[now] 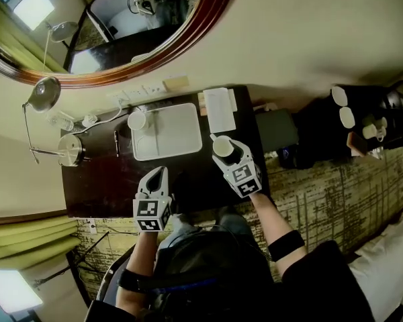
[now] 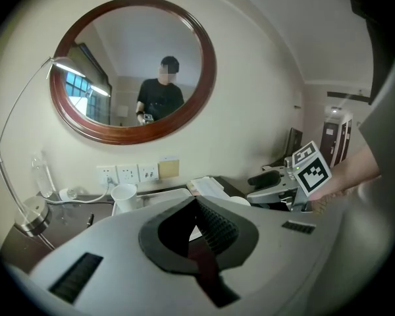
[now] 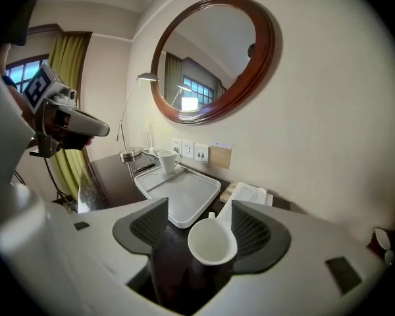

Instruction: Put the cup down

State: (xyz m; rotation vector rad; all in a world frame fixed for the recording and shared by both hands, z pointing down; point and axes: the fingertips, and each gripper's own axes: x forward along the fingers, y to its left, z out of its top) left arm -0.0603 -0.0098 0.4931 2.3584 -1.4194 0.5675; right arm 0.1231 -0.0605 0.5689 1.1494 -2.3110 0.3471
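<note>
1 overhead, 2 low views toward mirror [image 3: 214,61]

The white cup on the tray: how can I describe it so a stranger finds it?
Under the round wooden-framed mirror stands a dark desk with a white rectangular tray. The white handled cup stands in the tray's corner nearest the wall sockets; the other white cup sits off the tray.

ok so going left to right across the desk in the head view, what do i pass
lamp base → white cup on the left corner of the tray → paper pad
</note>
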